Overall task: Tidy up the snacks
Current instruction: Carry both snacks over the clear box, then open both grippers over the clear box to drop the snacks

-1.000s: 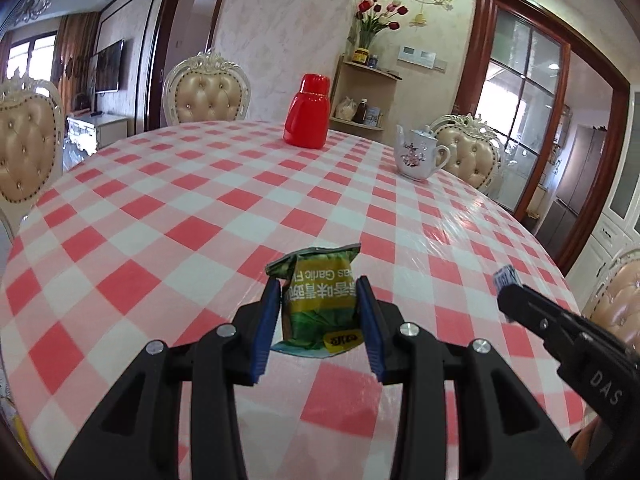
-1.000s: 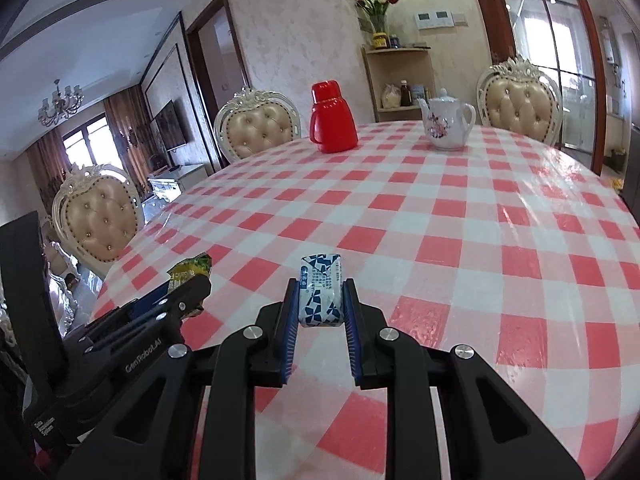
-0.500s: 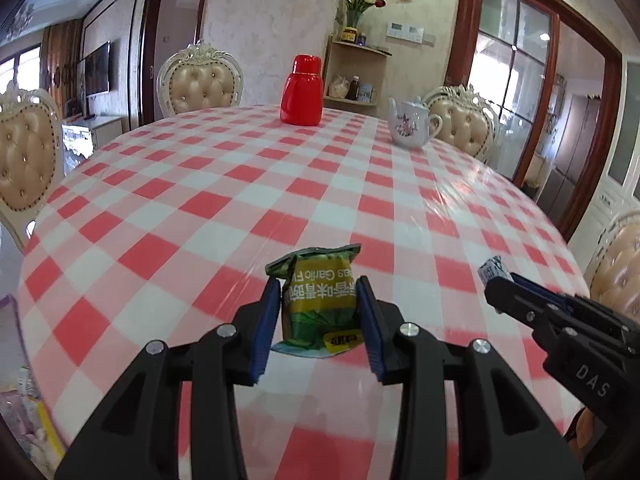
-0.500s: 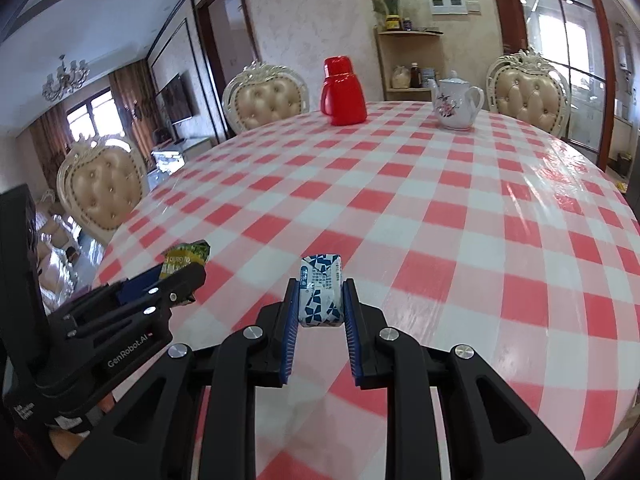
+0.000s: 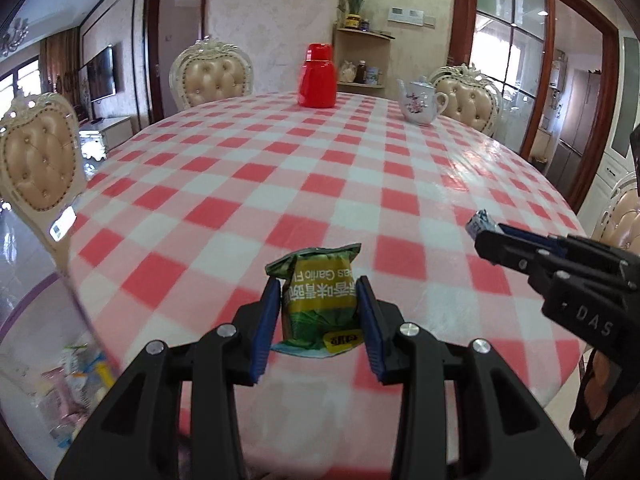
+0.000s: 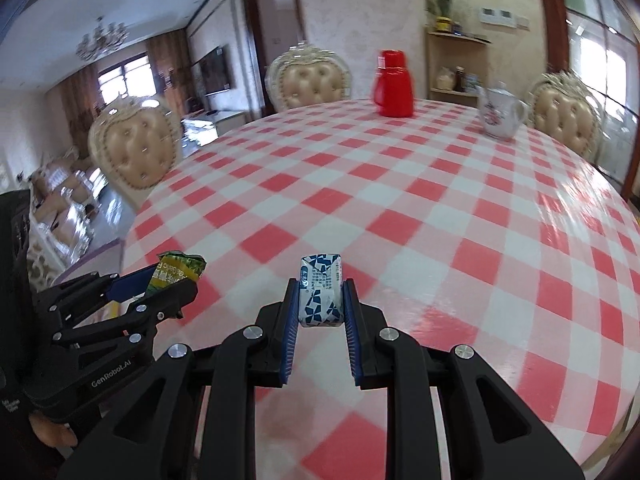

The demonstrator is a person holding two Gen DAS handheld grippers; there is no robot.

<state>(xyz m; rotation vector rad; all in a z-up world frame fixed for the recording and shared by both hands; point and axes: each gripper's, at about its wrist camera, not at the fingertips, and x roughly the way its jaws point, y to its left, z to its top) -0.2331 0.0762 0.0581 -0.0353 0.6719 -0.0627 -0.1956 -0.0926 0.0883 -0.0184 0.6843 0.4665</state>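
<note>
Daylight is pouring in through the glass-paned wooden doors (image 5: 508, 64), washing them out and laying white glare on the glossy red-and-white checked tablecloth (image 6: 560, 208). Fisheye distortion is bending the edges of both views. Motion blur is smearing the red plastic flask (image 6: 394, 84) and near corners.

Round table (image 5: 248, 184) before me, covered in red-and-white checked cloth — fills the middle of both my views. On it, at the far edge, upper centre: red flask (image 5: 317, 76); upper right: white flowered teapot (image 5: 420, 102), well apart.
</note>
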